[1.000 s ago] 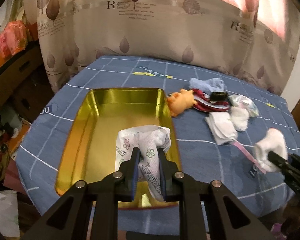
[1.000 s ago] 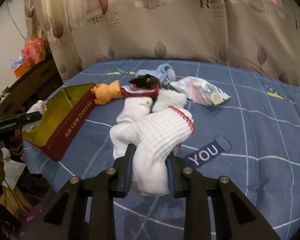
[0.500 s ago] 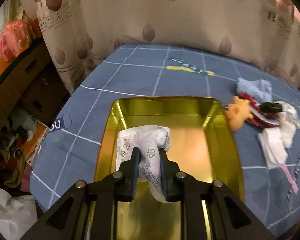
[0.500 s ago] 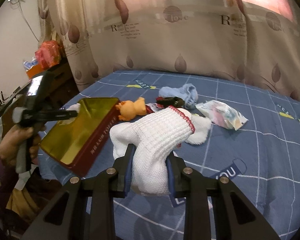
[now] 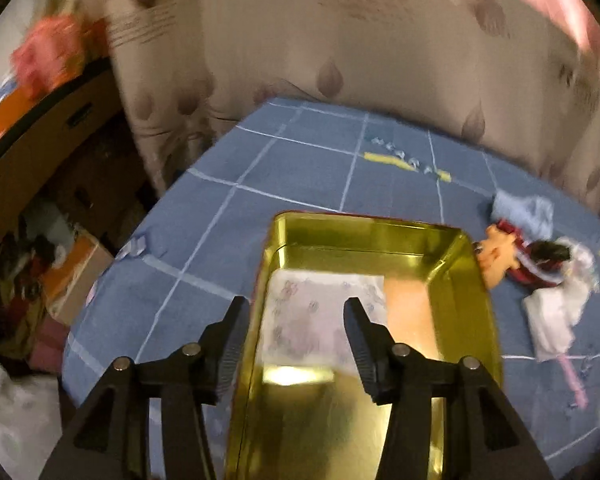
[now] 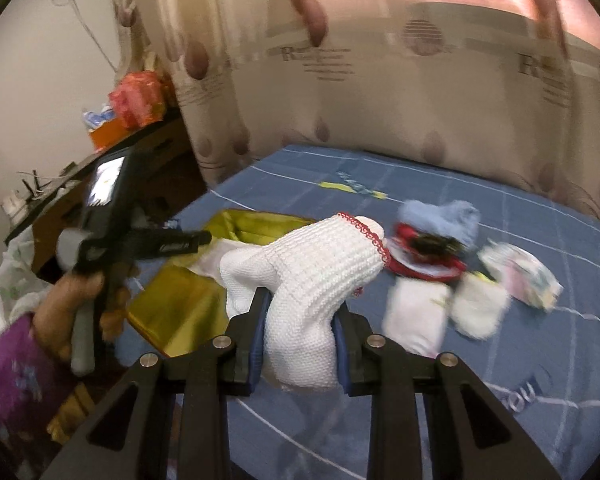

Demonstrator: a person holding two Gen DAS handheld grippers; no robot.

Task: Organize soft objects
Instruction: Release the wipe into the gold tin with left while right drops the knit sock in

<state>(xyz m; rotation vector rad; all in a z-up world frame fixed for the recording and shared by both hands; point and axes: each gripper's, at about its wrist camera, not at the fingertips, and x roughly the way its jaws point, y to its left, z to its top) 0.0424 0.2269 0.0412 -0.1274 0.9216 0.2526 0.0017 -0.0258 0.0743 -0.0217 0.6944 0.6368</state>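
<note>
My left gripper [image 5: 296, 312] is open and empty above the gold tin [image 5: 476, 280]. A white floral cloth [image 5: 320, 312] lies flat in the tin below the jaws. My right gripper [image 6: 300, 308] is shut on a white knit sock [image 6: 312, 280] with a red trim and holds it above the blue bed. The left gripper [image 6: 192, 238] and the tin [image 6: 180, 312] also show at the left of the right wrist view. More soft things lie to the right: an orange plush [image 5: 496, 252], a blue sock [image 5: 520, 212], a red and black item [image 5: 536, 264] and white socks [image 5: 552, 316].
A blue checked bedspread [image 5: 308, 168] covers the bed, with a curtain [image 5: 380, 40] behind it. A dark cabinet [image 5: 40, 152] and floor clutter stand to the left. A plastic packet [image 6: 524, 276] lies by the white socks [image 6: 416, 312].
My left gripper has opened and let go of the floral cloth, which now lies in the tin. My right gripper has carried the white sock left, toward the tin.
</note>
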